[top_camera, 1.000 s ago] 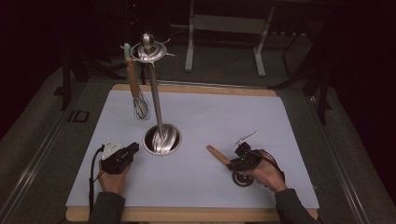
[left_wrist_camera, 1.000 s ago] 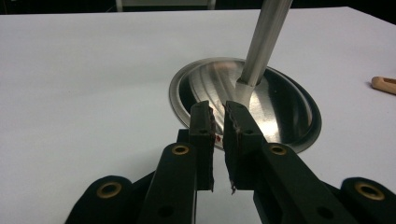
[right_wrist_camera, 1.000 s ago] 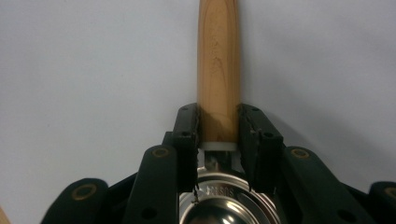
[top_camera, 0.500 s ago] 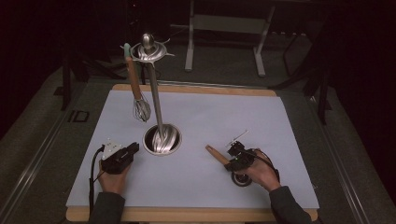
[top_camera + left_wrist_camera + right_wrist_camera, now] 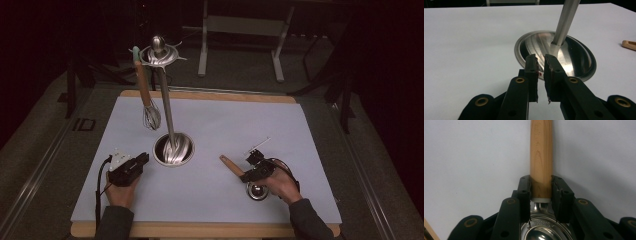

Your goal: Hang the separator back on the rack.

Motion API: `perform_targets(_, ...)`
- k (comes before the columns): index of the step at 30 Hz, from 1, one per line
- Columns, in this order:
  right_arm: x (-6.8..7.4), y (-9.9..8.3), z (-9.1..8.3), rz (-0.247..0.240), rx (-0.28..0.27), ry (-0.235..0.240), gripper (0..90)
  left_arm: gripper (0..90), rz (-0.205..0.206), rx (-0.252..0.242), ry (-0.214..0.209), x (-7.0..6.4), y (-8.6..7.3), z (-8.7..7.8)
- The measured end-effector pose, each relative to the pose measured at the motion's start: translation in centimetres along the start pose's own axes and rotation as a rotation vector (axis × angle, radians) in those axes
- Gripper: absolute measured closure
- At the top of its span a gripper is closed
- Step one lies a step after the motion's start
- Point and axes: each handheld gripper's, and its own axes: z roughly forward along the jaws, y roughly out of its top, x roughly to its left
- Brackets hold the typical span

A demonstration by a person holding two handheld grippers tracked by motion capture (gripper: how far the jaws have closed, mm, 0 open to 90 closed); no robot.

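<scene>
ladle [image 5: 244, 176] with wooden handle and steel bowl lies flat on the white mat [image 5: 310, 145], in the front right part of the mat, handle pointing toward the stand base. right gripper [image 5: 256, 171] is positioned over the ladle where the handle joins the bowl. in the right gripper view, the ladle [image 5: 541, 157] handle runs straight up between the two black jaws; both jaws are closed against the sides of the wood just above the white collar, and the steel bowl sits below, between the jaw arms. the handle rests on the mat [image 5: 474, 157] surface.

left gripper [image 5: 131, 167] rests near the front left of the mat, held in the person's left hand, just beside the stand base [image 5: 173, 150]. in the left gripper view, its jaws are nearly closed, with a narrow gap between the pads and nothing between them. they point at the round steel stand base [image 5: 574, 60], from which the pole [image 5: 565, 22] rises.

stand pole [image 5: 166, 107] stands upright in the middle of the mat and carries a ring with hooks at its top [image 5: 159, 54]. whisk [image 5: 147, 95] with wooden handle hangs from that ring on the left side of the pole, wire end down, clear of the mat. the two grippers are well apart, one on each side of the stand base.
</scene>
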Motion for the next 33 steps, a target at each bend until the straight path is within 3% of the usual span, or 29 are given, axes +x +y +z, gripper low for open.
perform_targets(17,-0.31,0.28,0.12,0.031,0.002,0.038,64.4,81.5,0.000,0.000,0.001,0.00,0.00,0.00)
perform_targets(25,-0.38,0.44,0.22,0.041,0.023,0.028,66.2,81.5,0.000,0.000,0.000,-0.01,0.00,0.00)
perform_targets(33,-0.45,0.38,0.27,0.065,0.011,0.095,67.2,80.6,0.000,-0.001,0.003,-0.02,0.00,0.00)
